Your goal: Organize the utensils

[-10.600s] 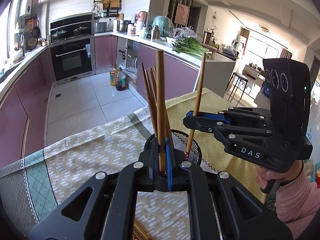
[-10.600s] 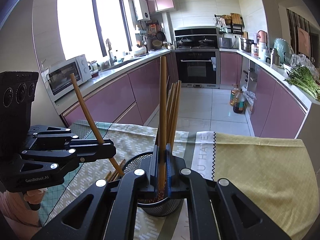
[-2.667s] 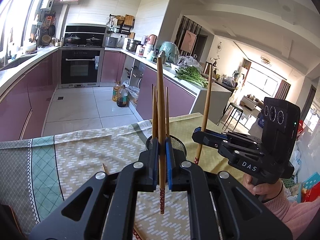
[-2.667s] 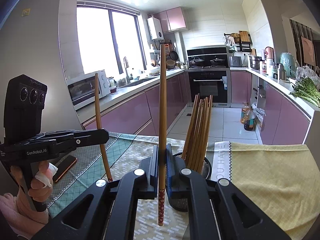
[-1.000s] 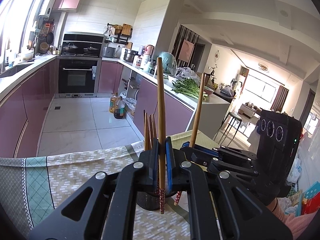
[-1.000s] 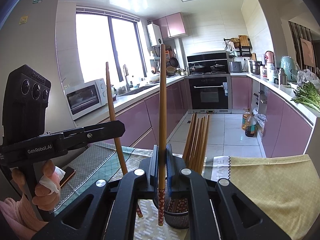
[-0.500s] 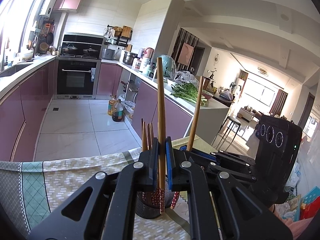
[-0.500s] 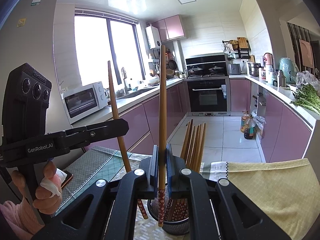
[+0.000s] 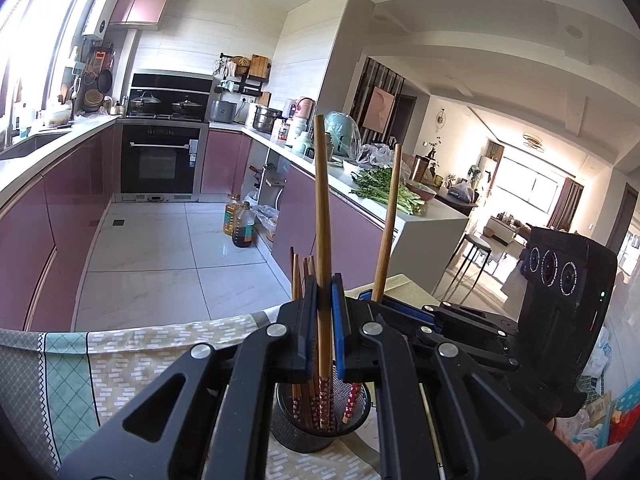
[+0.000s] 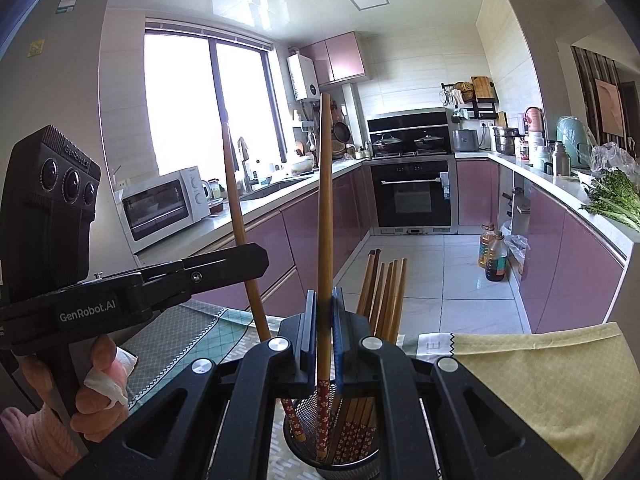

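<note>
Chopsticks held upright – left gripper (image 9: 324, 344) clenched on one (image 9: 322, 216), right gripper (image 10: 324, 344) on another (image 10: 325, 216), patterned tips inside mesh holder (image 9: 320, 432) – poised for dropping in.

This is a kitchen in a home. Shiny pink cupboards (image 10: 576, 248) run under a long white counter (image 9: 360, 196). A black oven (image 10: 412, 196) sits in the wall with two pots on top. A white microwave (image 10: 164, 204) stands at the counter's left end by a big bright window (image 10: 208, 104). Green leafy vegetables (image 9: 384, 192) lie on the counter's right edge.
</note>
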Demonstrator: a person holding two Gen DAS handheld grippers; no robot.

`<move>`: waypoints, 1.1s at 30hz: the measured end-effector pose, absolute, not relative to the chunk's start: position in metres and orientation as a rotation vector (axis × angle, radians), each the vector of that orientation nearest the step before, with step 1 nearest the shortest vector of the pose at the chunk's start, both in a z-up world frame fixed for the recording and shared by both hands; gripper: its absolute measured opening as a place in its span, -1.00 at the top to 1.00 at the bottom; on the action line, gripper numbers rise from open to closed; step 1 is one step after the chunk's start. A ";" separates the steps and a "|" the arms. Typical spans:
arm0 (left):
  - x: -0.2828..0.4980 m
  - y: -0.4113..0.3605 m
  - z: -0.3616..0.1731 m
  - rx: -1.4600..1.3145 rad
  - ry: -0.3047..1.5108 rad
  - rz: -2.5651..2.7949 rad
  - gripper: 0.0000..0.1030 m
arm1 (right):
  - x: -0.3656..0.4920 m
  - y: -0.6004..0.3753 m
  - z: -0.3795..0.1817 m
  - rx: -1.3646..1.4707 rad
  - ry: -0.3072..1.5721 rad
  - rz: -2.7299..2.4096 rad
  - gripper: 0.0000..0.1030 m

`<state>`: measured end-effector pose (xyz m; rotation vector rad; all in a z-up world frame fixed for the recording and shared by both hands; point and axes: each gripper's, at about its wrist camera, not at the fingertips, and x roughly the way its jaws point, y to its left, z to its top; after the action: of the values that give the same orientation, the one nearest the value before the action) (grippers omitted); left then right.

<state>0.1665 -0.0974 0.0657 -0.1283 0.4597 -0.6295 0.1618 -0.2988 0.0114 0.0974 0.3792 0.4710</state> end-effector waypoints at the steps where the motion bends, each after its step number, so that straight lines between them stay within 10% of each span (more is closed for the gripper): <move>1: 0.168 -0.098 0.065 -0.129 0.461 -0.626 0.86 | 0.163 -0.298 0.010 0.098 0.380 0.464 0.88; 33: 0.179 -0.132 0.023 0.016 0.624 -0.624 0.86 | 0.181 -0.291 -0.031 0.124 0.545 0.427 0.88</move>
<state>0.1789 -0.1324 0.0233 0.0157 0.6236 -0.6239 0.1812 -0.2911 -0.0312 0.1245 0.5446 0.4273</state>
